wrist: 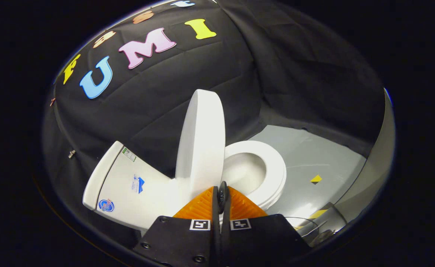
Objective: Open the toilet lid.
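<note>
The white toilet lid is raised and seen nearly edge-on, standing between the tank and the seat. The white seat ring lies flat, and the open bowl shows inside it. My gripper is low, just short of the lid's lower edge near the hinge. Its fingers are shut against each other, with nothing that I can see between them. Whether the tips touch the lid is unclear.
The toilet stands on a grey floor that carries a small yellow marker. Black cloth walls close in behind the tank and lid. A shiny curved panel rises beyond the floor on the seat's side.
</note>
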A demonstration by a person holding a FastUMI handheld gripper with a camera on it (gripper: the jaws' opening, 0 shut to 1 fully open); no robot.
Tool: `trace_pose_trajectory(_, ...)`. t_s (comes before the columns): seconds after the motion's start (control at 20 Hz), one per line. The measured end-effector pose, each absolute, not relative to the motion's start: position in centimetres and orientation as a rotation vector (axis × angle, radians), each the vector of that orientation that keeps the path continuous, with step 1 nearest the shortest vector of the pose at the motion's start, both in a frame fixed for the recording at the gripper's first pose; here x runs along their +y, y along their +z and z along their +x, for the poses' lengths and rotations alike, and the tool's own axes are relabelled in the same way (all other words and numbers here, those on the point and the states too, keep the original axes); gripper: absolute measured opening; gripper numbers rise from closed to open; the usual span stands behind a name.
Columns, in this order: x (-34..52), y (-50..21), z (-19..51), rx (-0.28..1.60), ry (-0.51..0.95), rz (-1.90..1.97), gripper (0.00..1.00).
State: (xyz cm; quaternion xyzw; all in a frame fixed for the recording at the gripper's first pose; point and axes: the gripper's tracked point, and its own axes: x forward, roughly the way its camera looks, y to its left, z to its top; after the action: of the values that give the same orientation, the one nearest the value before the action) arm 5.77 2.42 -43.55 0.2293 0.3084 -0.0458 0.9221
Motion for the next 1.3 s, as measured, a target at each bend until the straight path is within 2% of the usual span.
trace_pose_trajectory(0.55,8.3,-39.2,5.6,0.54,-0.108,0.231,0.05)
trace_pose_trajectory(1.3,21.1,-34.9,4.1,0.418,0.01,0.017,0.05)
